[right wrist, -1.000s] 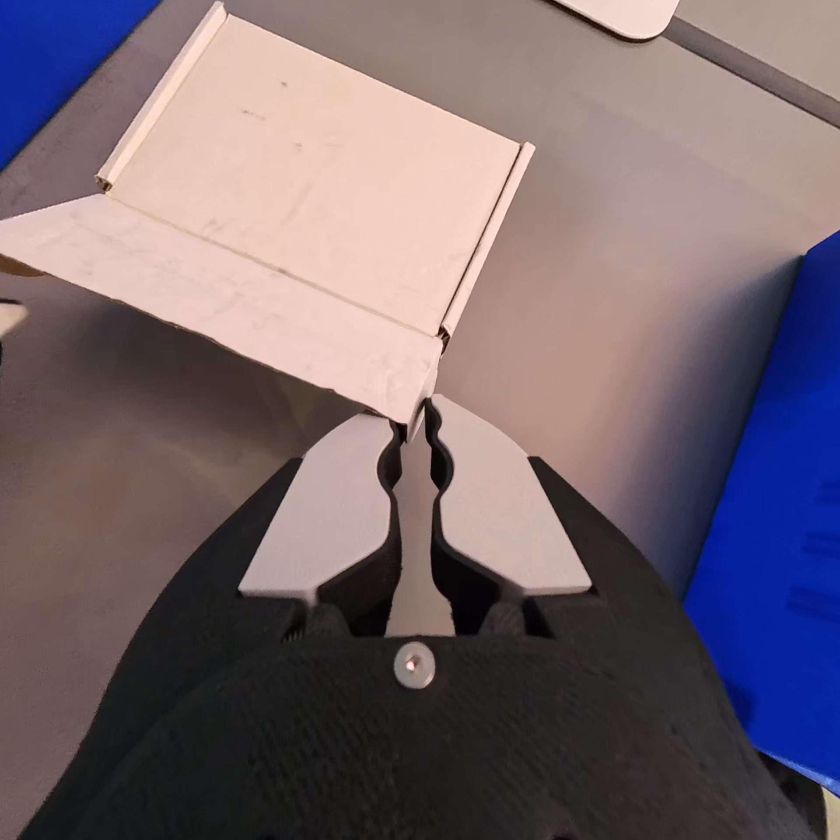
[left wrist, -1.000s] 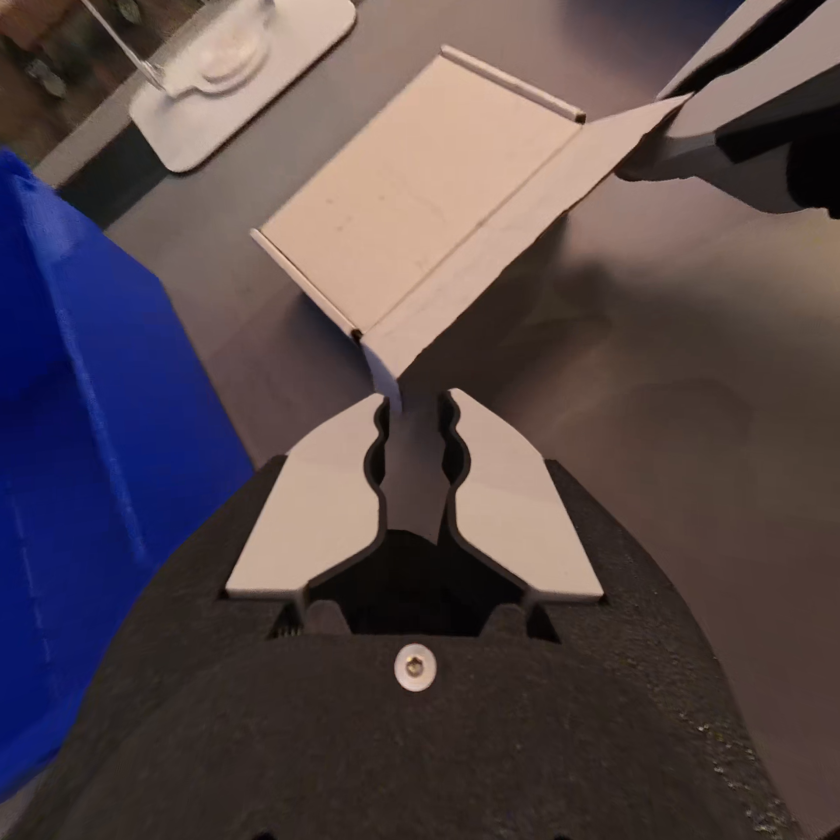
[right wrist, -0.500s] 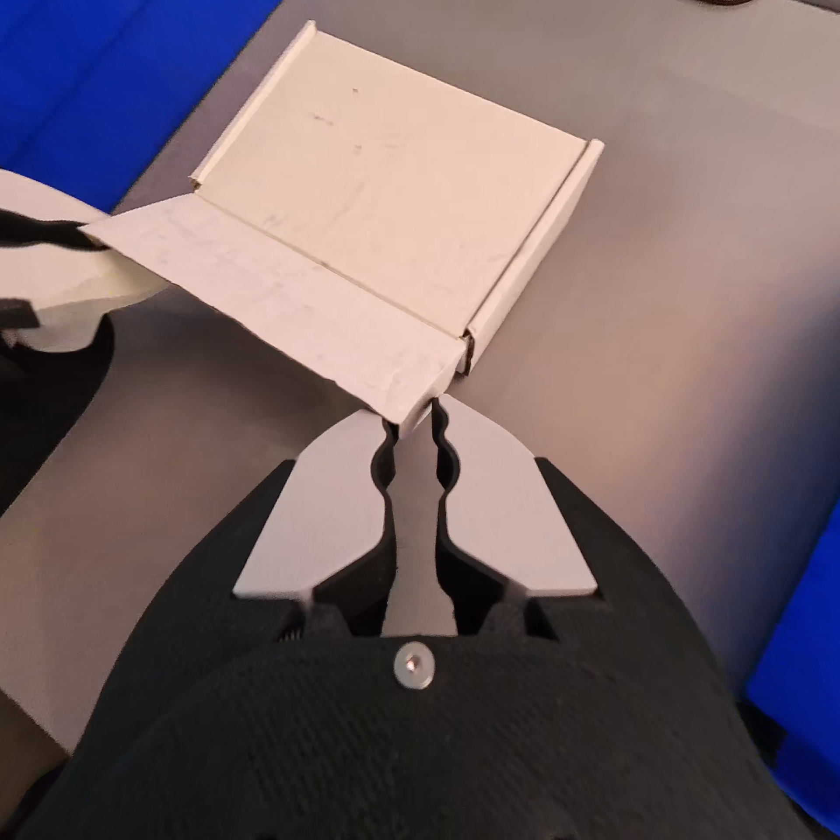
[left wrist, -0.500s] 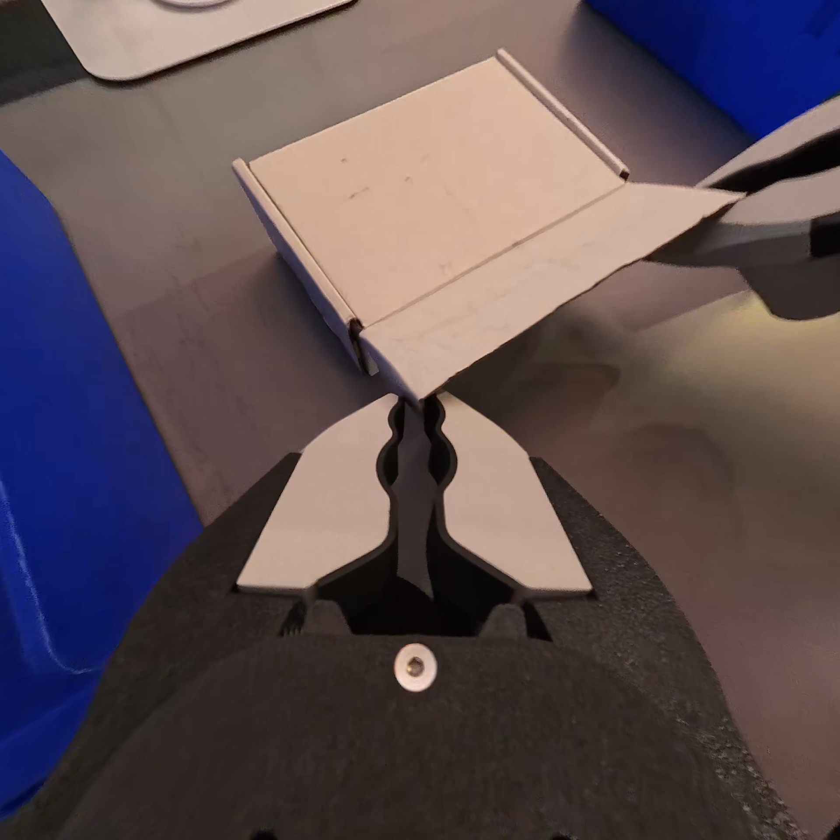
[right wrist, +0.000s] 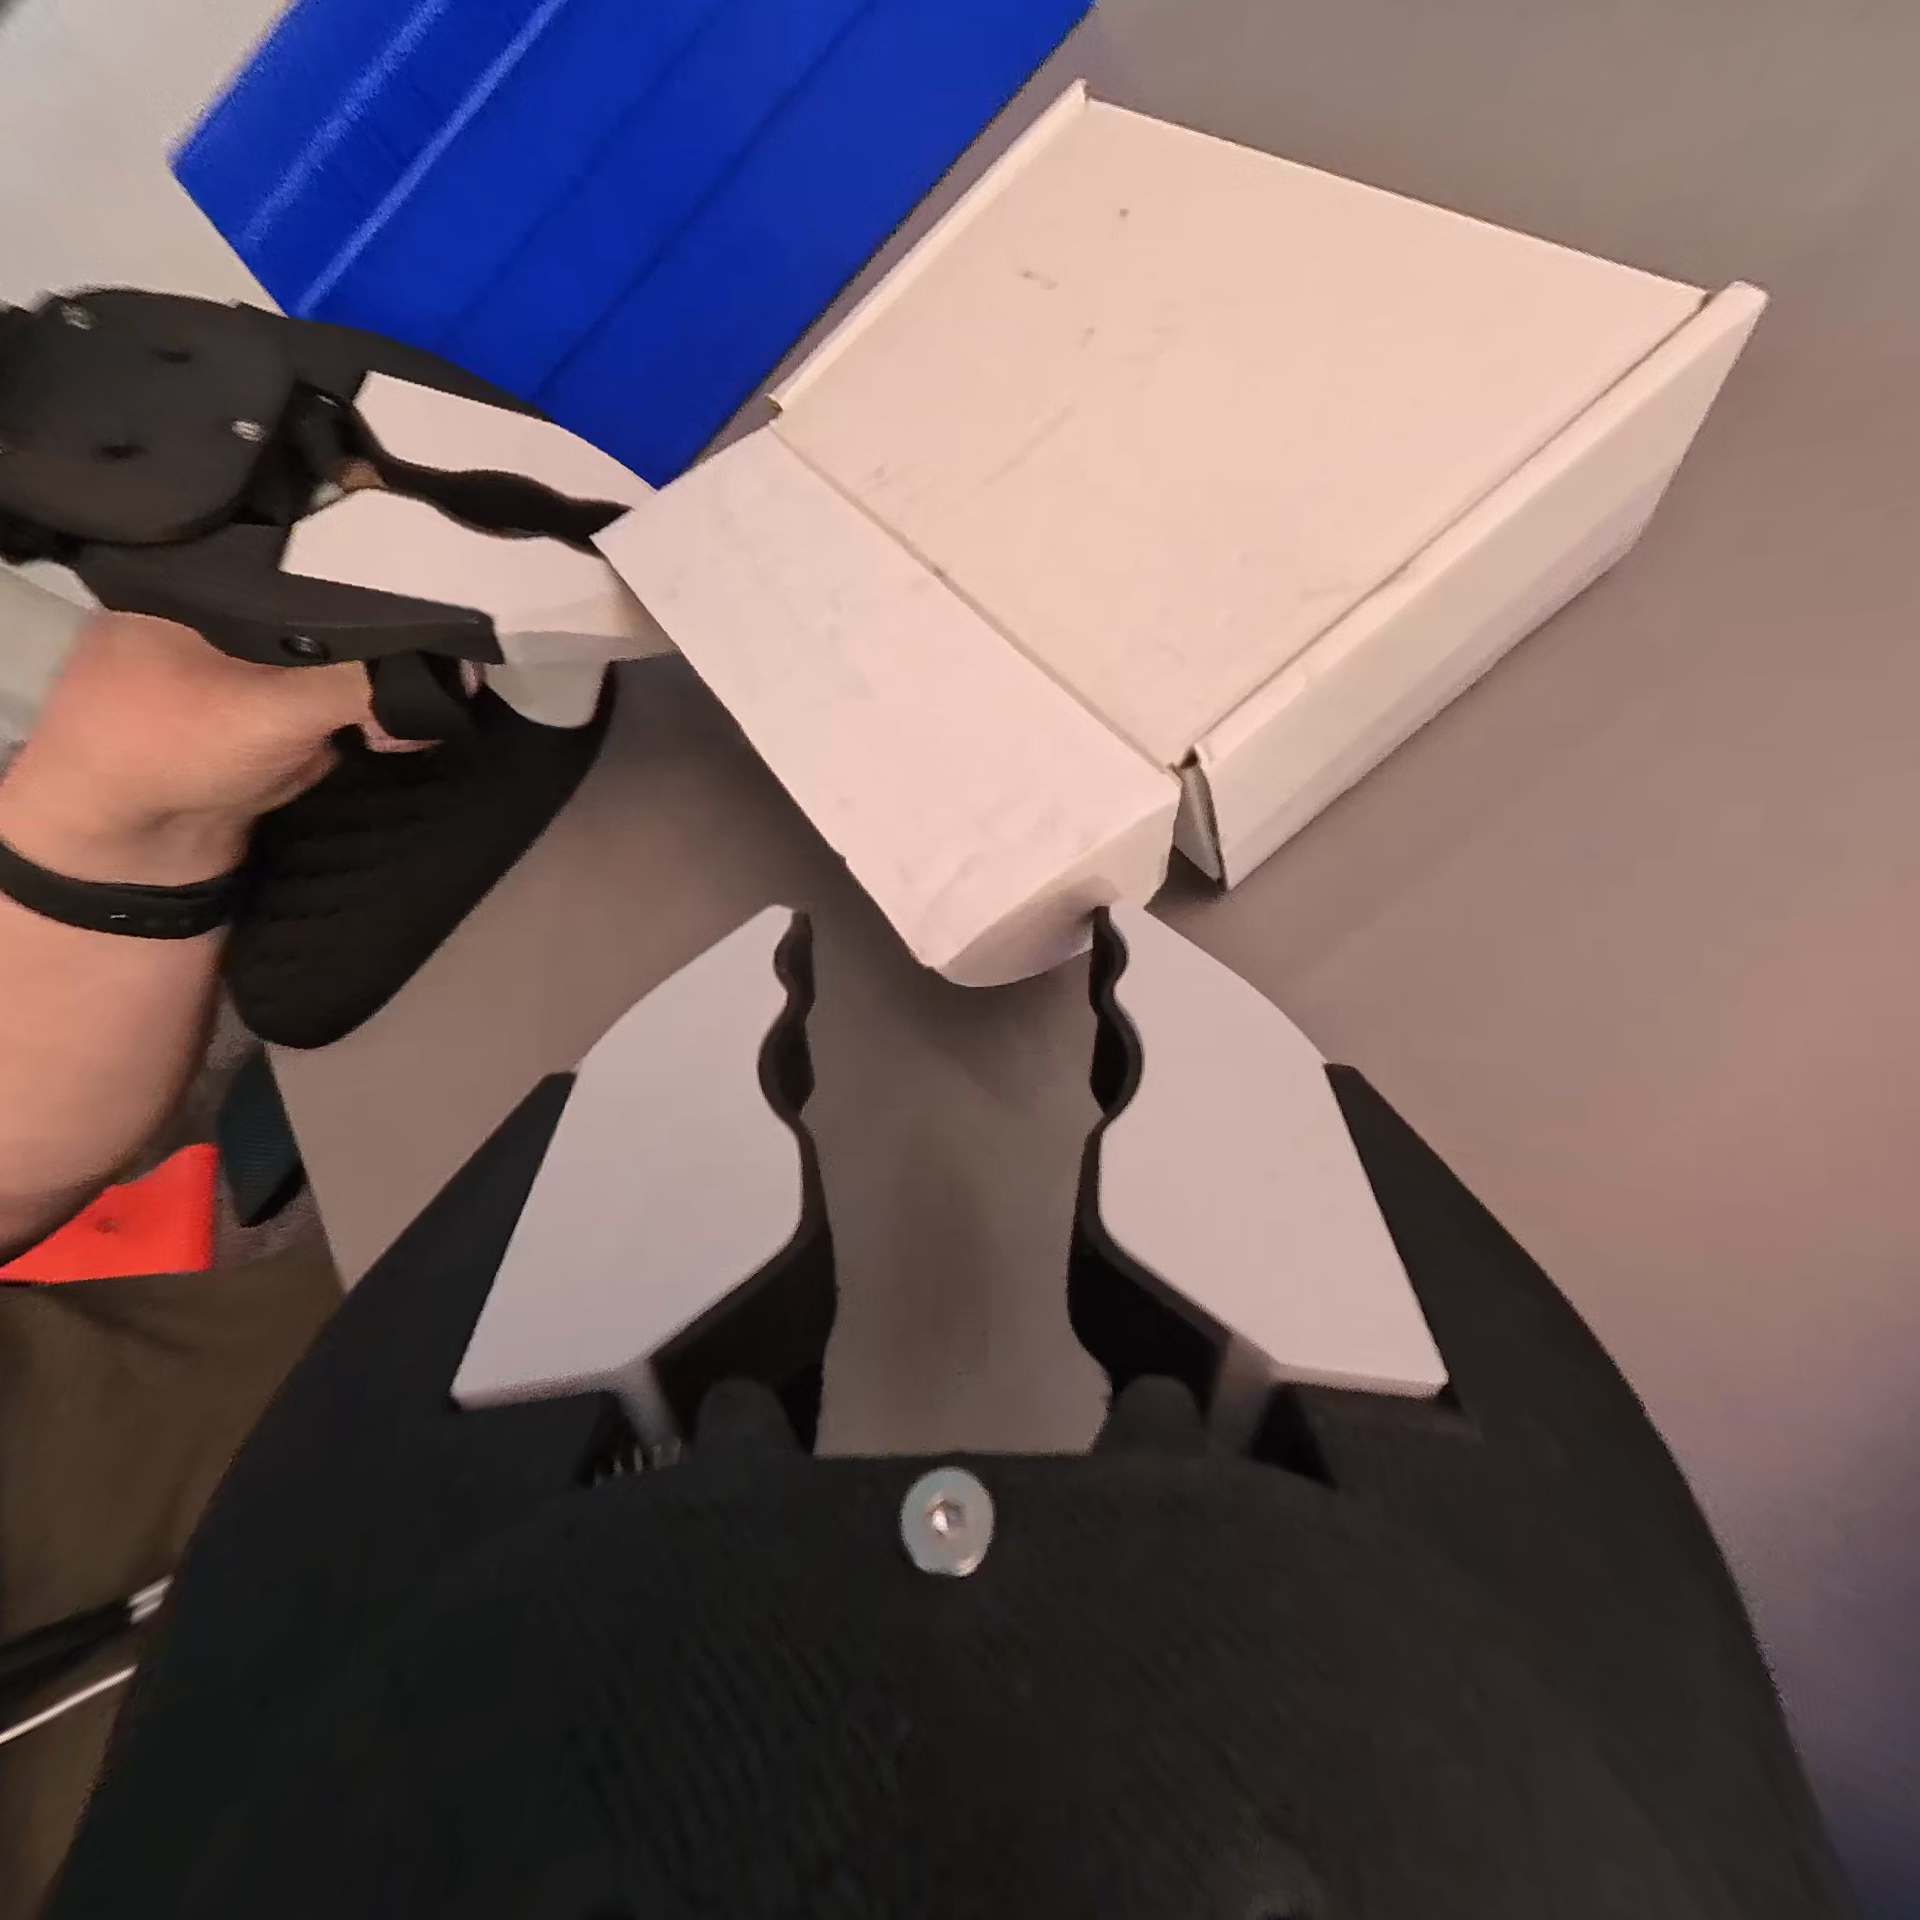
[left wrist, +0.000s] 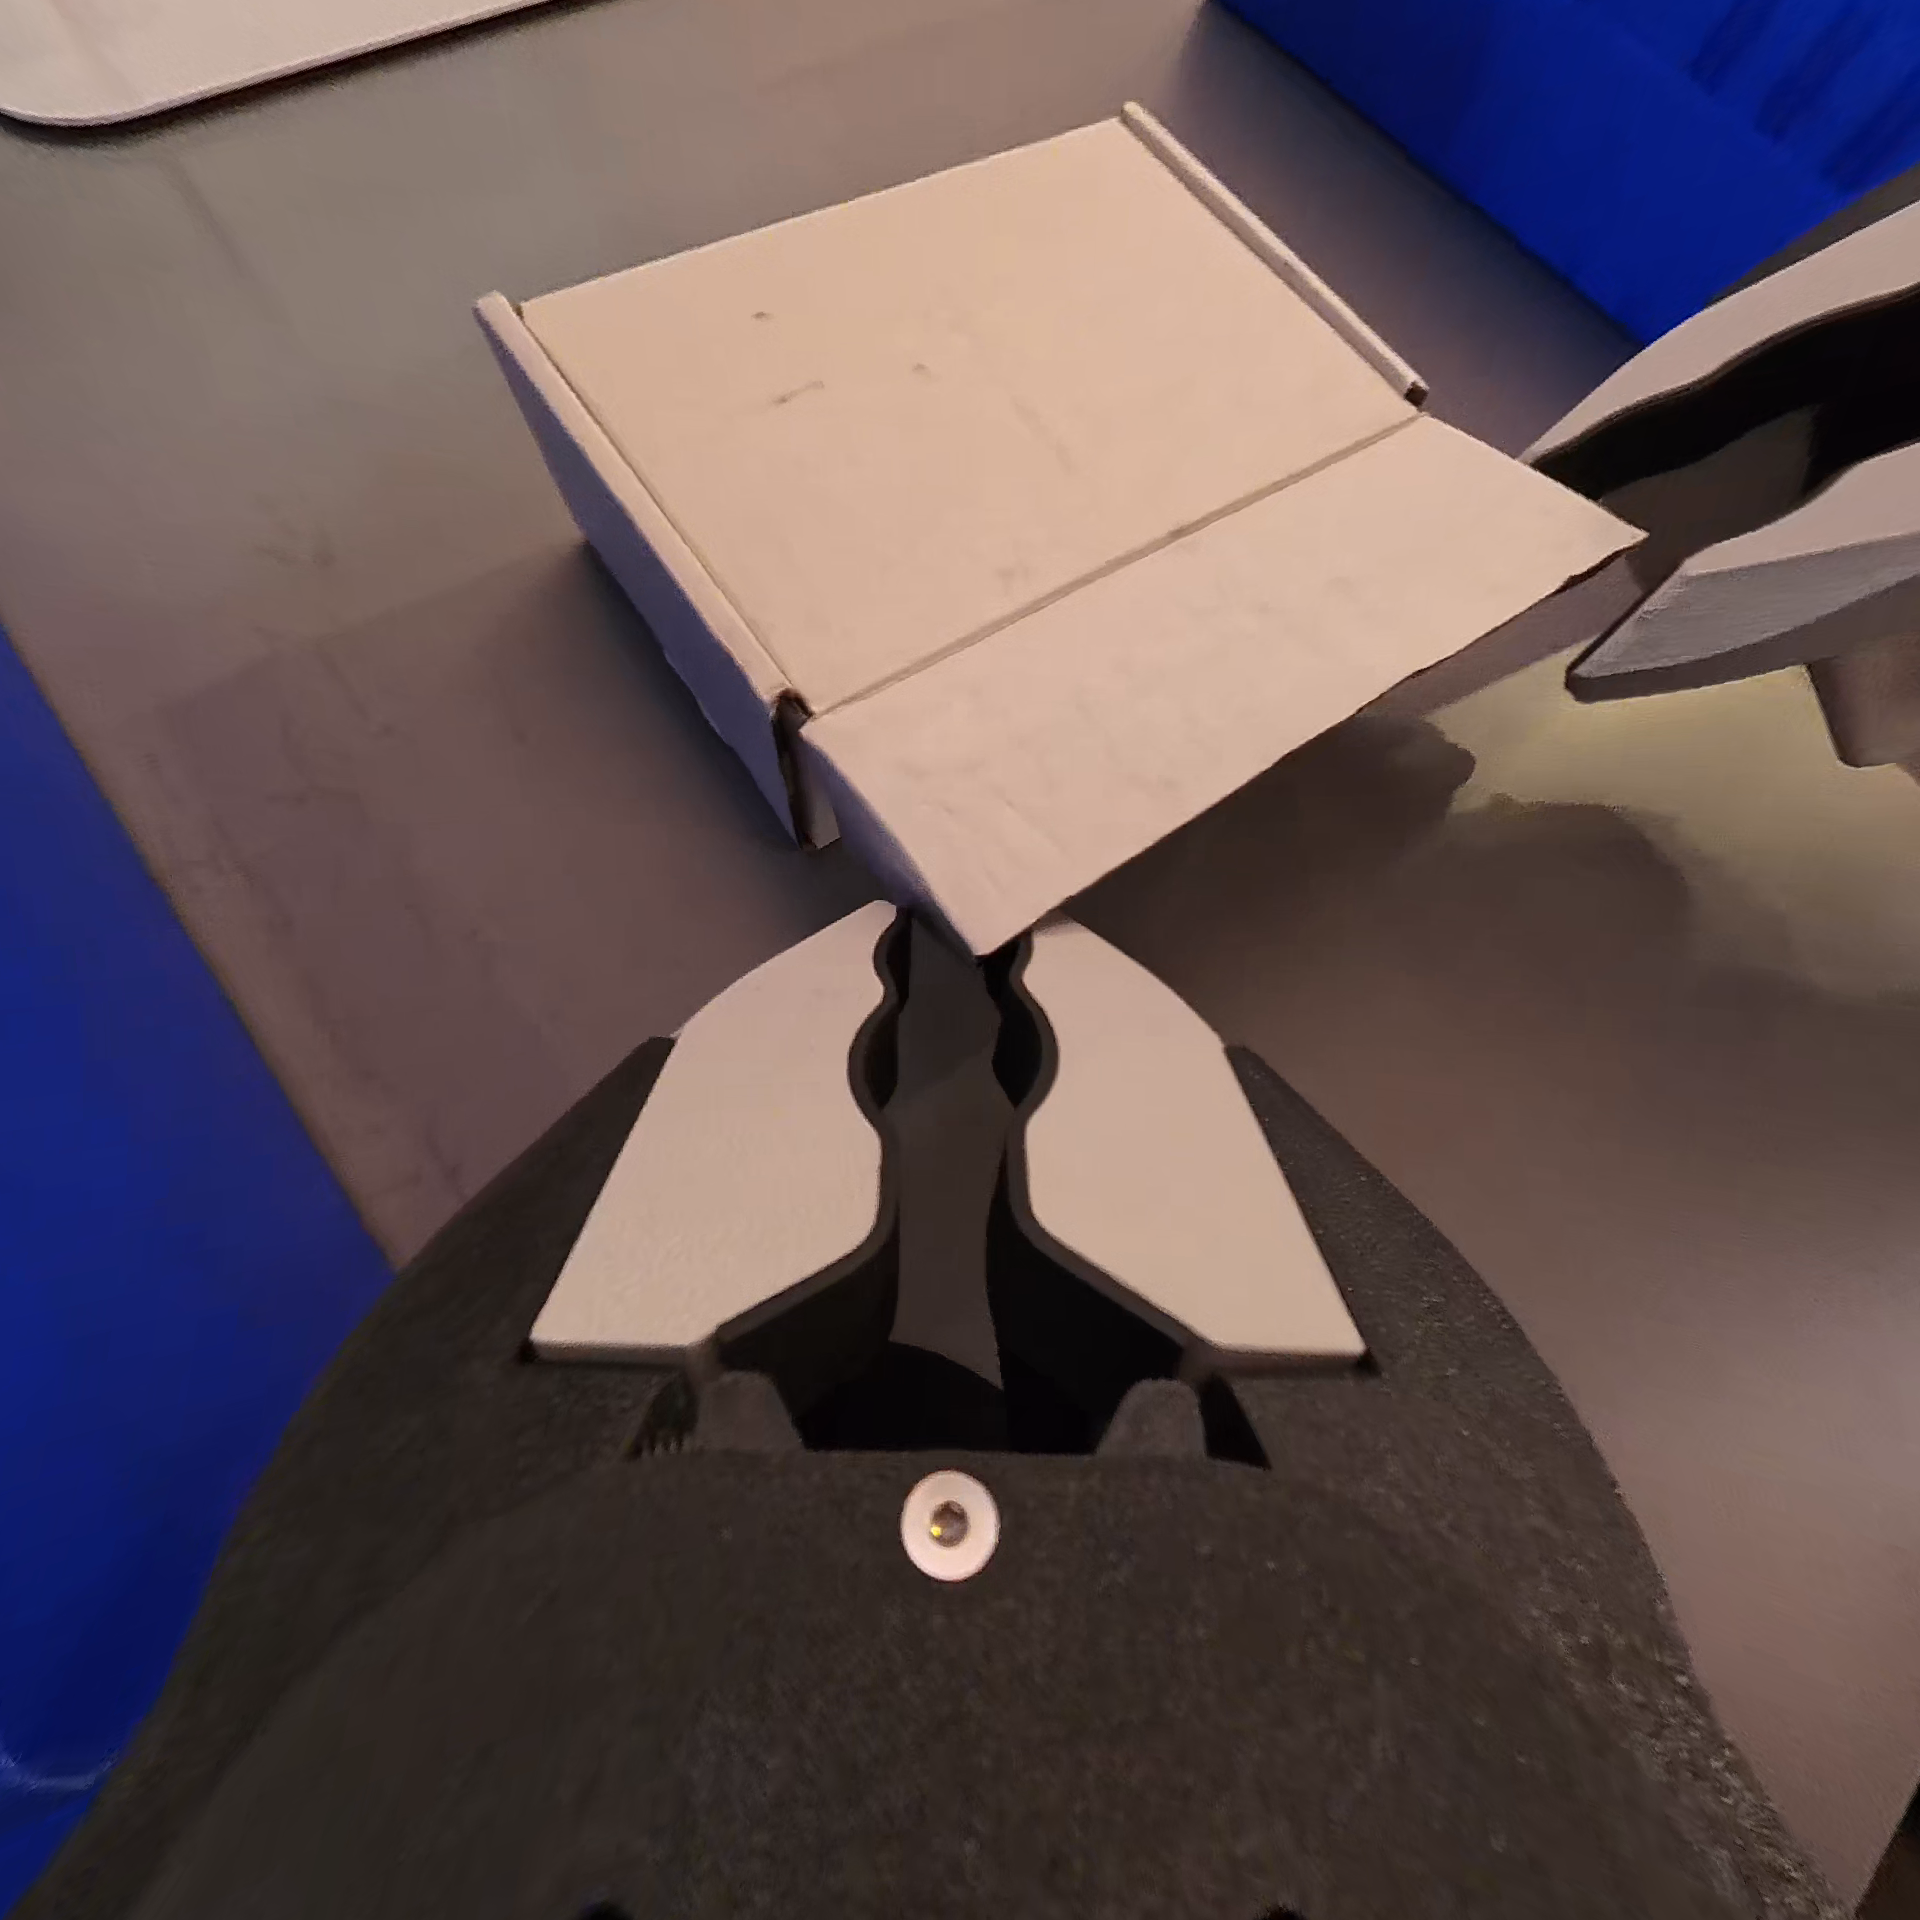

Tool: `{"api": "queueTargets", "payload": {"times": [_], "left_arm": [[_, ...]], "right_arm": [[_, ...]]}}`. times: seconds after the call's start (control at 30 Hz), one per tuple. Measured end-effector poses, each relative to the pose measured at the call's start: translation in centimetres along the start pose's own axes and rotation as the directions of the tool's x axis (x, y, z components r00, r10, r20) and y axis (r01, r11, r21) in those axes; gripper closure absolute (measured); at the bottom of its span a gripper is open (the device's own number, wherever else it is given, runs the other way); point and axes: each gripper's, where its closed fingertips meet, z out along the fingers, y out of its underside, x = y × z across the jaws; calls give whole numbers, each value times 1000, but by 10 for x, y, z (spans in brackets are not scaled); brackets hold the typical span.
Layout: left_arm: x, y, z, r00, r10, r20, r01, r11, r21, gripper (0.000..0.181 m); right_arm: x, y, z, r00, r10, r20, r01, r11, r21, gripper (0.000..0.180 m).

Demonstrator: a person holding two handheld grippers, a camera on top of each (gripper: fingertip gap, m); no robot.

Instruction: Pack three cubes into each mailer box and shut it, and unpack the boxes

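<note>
White mailer box resting on the grey desk, lid down, with its front flap raised clear of the desk and projecting toward both cameras. Left gripper: jaws drawn nearly together, pinching one corner of the flap; in the right wrist view the same gripper appears at the left, clamped on the flap's far corner, carried by a bare hand wearing a dark wristband. Right gripper: jaws spread wide, the flap's near corner lying between the tips without being gripped; the right-hand tip stands just beside the flap's edge. Blue bins stand behind the box at the desk's sides. A pale mat lies at the far edge.
</note>
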Motion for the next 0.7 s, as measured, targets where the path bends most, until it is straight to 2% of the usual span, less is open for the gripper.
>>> {"api": "queueTargets", "payload": {"times": [0.03,0.17,0.3,0.37,0.5,0.7], "left_arm": [[1,0,0,1000,-1,-16,1,1000,0,163],[10,1,2,995,12,-95,-14,1000,-16,146],[21,6,5,985,42,-169,-53,997,-61,121],[21,6,6,984,43,-175,-54,997,-60,122],[19,3,6,980,-9,-200,-1,999,-52,125],[14,5,11,983,-47,-180,31,995,-91,132]], "right_arm": [[-2,-1,-1,999,21,34,-22,1000,13,125],[-3,-3,-2,990,86,112,-92,995,44,119],[6,-4,2,981,154,117,-162,985,63,123],[11,-6,2,982,159,102,-167,982,83,124],[22,-7,3,977,202,67,-208,973,99,142],[28,-4,7,985,173,19,-174,981,81,144]]}}
